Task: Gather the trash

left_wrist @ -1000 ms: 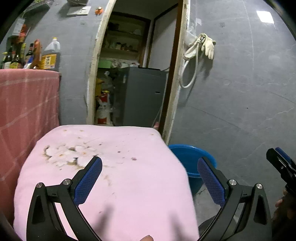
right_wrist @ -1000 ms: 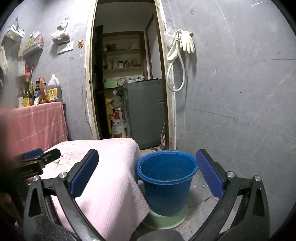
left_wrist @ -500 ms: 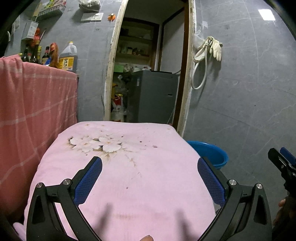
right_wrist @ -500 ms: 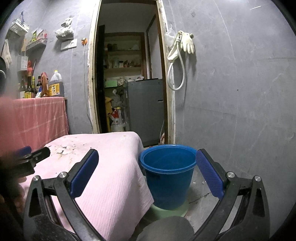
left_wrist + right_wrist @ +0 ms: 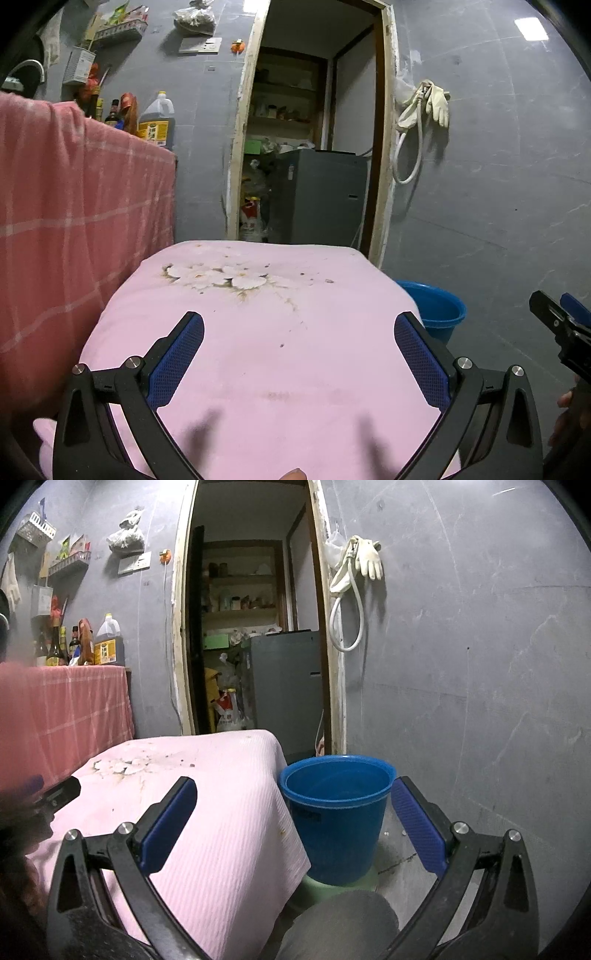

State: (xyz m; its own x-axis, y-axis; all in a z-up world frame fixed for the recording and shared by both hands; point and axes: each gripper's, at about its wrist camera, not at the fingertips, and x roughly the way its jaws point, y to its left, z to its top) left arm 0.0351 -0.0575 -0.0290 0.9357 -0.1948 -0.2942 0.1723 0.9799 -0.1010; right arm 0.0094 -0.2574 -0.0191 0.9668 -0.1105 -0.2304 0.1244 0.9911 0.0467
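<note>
Both tongs held wide over the pink-draped desk, blue bucket waiting at its right corner.

Your left tongs [image 5: 299, 354] hover level above the pink cloth [image 5: 258, 350] on the desk, jaws spread wide and gripping nothing; stains and small specks dot the cloth around its flower print [image 5: 221, 275]. Your right tongs [image 5: 293, 821] sit off the desk's right edge, likewise spread and bare, framing the blue bucket [image 5: 336, 812], which stands on a green base [image 5: 365, 880] just beside the cloth's hanging corner. Right of the bucket the grey floor [image 5: 402, 856] runs clear to the wall. Left of the desk, a red checked cloth [image 5: 74, 221] hangs close.
</note>
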